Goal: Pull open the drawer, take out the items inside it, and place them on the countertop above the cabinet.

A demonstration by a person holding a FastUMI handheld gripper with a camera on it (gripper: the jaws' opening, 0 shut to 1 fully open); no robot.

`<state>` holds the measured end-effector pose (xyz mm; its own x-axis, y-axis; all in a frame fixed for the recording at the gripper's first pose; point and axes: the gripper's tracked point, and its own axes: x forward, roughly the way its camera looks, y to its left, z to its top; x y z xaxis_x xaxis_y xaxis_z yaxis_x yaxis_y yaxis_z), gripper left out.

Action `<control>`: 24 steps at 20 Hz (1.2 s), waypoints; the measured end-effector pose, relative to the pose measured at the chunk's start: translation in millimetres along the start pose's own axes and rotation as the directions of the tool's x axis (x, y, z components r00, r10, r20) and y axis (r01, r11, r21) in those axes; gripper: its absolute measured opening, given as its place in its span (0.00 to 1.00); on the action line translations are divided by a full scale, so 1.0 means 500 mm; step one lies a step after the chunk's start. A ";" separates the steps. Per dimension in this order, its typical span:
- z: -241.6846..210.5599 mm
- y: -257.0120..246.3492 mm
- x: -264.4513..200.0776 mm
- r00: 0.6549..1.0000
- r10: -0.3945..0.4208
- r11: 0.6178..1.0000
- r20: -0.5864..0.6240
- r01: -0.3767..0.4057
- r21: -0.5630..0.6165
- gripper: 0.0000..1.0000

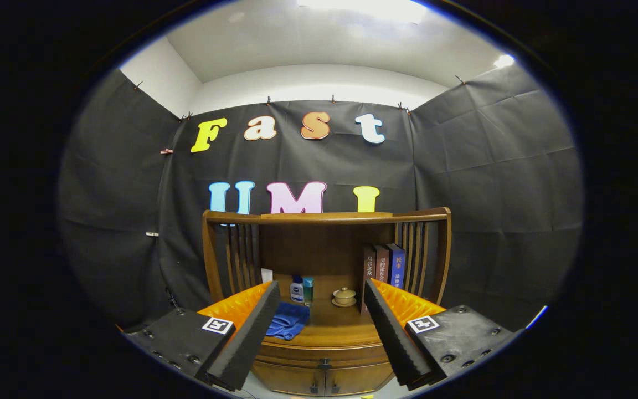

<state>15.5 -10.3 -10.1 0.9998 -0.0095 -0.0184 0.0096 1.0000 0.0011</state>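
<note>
Black cloth walls are seen behind a wooden cabinet (324, 354) with a railed back and slatted sides. Gripper (319, 332) is held well back from the cabinet, jaws spread wide with nothing between the fingers (250, 332). Countertop (341, 327) is framed between the two fingers, beyond their tips. On it: a blue cloth (288, 321) lying crumpled just beside the left finger, a white bottle (297, 289) and a teal bottle (308, 289) standing upright side by side at the back, a small lidded bowl (344, 296) on a saucer near the middle, and three books (384, 266) upright on the right. Drawer (324, 354) is seen below the countertop, front shut flush, dark handle at its centre. Two cabinet doors (324, 379) are closed beneath it.
</note>
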 end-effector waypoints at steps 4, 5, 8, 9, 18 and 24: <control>-0.050 0.000 0.029 1.000 0.004 1.000 -0.026 -0.004 -0.002 0.98; -0.070 -0.003 0.038 0.999 -0.001 1.000 -0.038 0.000 -0.005 0.98; -0.142 0.004 0.062 0.996 0.009 1.000 -0.084 -0.009 0.000 0.98; -0.167 0.003 0.073 0.995 0.013 1.000 -0.099 -0.012 0.005 0.99; -0.412 -0.008 0.142 0.973 0.005 1.000 -0.232 -0.004 0.006 0.99; -0.578 -0.010 0.166 0.941 0.003 0.999 -0.338 0.009 0.036 0.99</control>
<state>93.2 -15.6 -300.8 0.9349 -0.0051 -0.3548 0.0194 0.9991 0.0369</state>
